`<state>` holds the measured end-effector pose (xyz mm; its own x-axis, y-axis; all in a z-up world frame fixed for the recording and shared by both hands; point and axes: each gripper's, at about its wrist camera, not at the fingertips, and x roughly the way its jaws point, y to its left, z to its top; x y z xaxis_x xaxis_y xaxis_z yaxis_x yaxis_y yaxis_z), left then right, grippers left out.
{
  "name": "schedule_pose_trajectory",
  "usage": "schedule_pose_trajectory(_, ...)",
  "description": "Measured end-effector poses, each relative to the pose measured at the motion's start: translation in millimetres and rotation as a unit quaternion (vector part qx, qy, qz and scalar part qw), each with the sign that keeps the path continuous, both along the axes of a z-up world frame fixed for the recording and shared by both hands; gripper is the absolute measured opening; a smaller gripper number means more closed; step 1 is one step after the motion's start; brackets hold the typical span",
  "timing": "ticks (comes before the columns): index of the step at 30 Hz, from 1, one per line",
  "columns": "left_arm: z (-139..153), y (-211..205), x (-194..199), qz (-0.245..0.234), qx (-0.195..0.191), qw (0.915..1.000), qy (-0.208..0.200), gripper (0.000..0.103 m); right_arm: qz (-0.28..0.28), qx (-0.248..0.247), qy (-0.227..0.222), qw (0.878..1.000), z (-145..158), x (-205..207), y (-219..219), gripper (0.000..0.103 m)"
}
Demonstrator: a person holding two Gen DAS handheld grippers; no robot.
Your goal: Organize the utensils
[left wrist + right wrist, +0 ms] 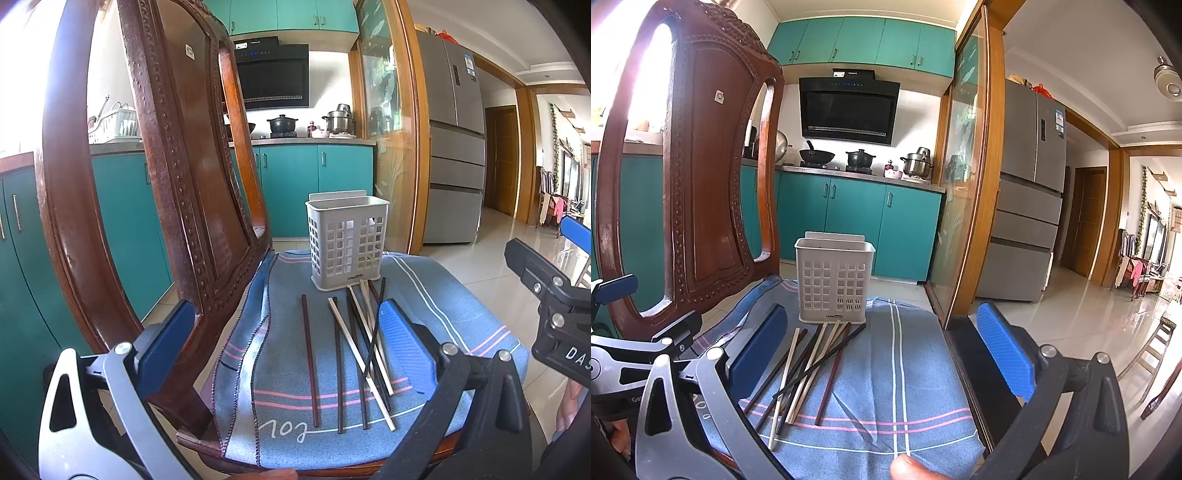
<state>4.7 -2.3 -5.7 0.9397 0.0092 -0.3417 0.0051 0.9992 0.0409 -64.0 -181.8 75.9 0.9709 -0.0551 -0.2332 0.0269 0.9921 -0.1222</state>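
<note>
Loose chopsticks (354,347) lie on a blue cloth (443,302) before a white utensil basket (347,243); both the left hand-held gripper (284,350) and the right hand-held gripper (886,354) are released, grasping nothing.

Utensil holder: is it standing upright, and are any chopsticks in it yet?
Upright. The utensil holder stands on its base on the blue cloth. All visible chopsticks lie on the cloth before it; none protrude above its rim.
</note>
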Motion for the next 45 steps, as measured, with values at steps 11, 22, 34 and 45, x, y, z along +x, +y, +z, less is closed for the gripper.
schedule_pose_trajectory(11, -0.3, -0.2, 0.1, 0.0, 0.001, 1.0, 0.0, 0.099, 0.0, 0.001, -0.003, 1.0, -1.3, -1.5, -2.8, 0.1)
schedule_pose_trajectory(22, -1.2, 0.7, 1.8, 0.0, 0.001, 1.0, 0.001, 0.099, 0.001, 0.003, 0.0, 1.0, -3.1, -2.4, -1.3, 0.1)
schedule_pose_trajectory(34, -2.3, 1.3, 2.8, 0.001, 0.003, 1.0, 0.002, 0.099, -0.002, 0.006, 0.002, 1.0, -4.3, -2.7, -2.5, 0.1)
schedule_pose_trajectory(45, -2.2, 1.6, 2.8, 0.001, 0.004, 1.0, 0.003, 0.099, -0.004, 0.007, -0.001, 1.0, -4.5, -3.1, -3.3, 0.1)
